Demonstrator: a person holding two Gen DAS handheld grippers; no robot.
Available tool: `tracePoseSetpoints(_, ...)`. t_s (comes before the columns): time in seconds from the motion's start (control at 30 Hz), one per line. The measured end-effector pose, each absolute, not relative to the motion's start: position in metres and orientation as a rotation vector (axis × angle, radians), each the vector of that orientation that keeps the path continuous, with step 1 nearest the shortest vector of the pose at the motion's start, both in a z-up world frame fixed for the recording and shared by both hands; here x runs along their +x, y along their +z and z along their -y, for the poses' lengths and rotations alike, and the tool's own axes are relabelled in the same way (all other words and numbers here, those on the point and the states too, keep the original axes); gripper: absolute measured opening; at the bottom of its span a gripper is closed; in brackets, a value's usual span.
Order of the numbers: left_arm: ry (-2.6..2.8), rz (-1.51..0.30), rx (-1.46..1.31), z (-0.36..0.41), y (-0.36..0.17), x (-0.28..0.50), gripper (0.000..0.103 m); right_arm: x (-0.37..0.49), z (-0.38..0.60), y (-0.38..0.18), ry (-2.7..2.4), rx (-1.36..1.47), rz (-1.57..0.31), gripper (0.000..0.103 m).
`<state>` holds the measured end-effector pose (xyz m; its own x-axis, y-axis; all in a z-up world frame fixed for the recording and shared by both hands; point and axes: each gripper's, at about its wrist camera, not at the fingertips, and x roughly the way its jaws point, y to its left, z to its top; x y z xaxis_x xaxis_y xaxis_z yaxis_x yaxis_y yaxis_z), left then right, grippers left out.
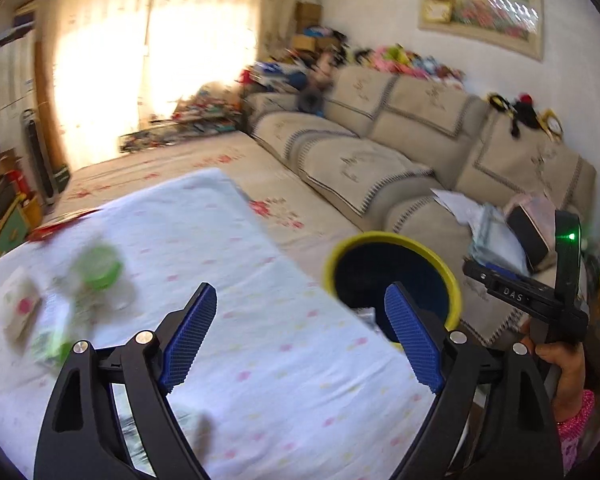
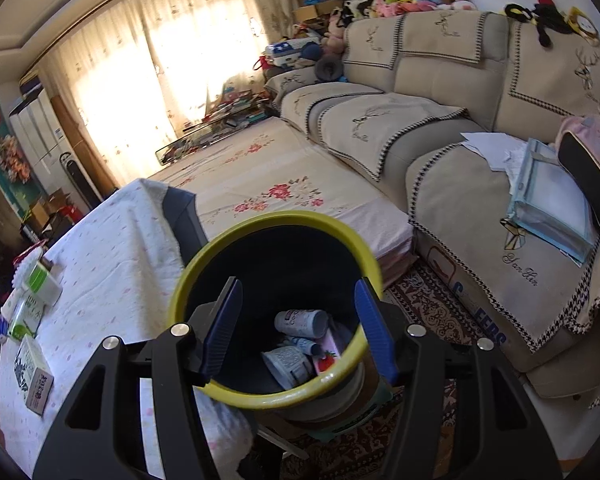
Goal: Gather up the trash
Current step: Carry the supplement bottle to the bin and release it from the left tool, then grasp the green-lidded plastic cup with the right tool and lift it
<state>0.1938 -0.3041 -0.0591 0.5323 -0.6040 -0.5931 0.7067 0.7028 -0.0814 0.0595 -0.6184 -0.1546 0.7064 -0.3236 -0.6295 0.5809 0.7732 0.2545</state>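
now | both hand-held grippers (image 1: 300, 340) (image 2: 296, 328) apart, empty | floral tablecloth (image 1: 260, 360) | bin (image 2: 276, 392) | sofa (image 2: 460, 128)

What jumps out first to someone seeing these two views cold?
The yellow-rimmed bin fills the middle of the right wrist view, beside the white-clothed table, with cups and wrappers at its bottom. The right gripper hangs open over it, nothing between the blue pads. In the left wrist view the left gripper is open and empty over the table, with blurred green packaging left of it.
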Motion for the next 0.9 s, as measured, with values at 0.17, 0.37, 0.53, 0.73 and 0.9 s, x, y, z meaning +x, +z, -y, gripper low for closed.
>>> tracePoseSetpoints(0.17, -0.595, -0.560, 0.140, 0.212, -0.055, 0.207, 0.088, 0.089, 0.580, -0.147, -0.430, 0.411, -0.613, 0.056)
tracePoseSetpoints(0.37, -0.373, -0.533, 0.106, 0.116, -0.071, 0.233, 0.088, 0.134, 0.520, -0.137, -0.270, 0.320, -0.651, 0.056)
tracePoseSetpoints(0.53, -0.262, -0.529, 0.048, 0.051, -0.098, 0.248, 0.089, 0.175, 0.469, -0.122, -0.141, 0.212, -0.677, 0.056)
tracePoseSetpoints(0.73, -0.240, -0.584, -0.055, 0.018, -0.119, 0.264, 0.089, 0.219, 0.422, -0.108, 0.015, 0.112, -0.683, 0.056)
tracePoseSetpoints(0.9, -0.214, -0.578, -0.052, 0.019, -0.121, 0.264, 0.090, 0.262, 0.388, -0.112, 0.097, 0.002, -0.692, 0.056)
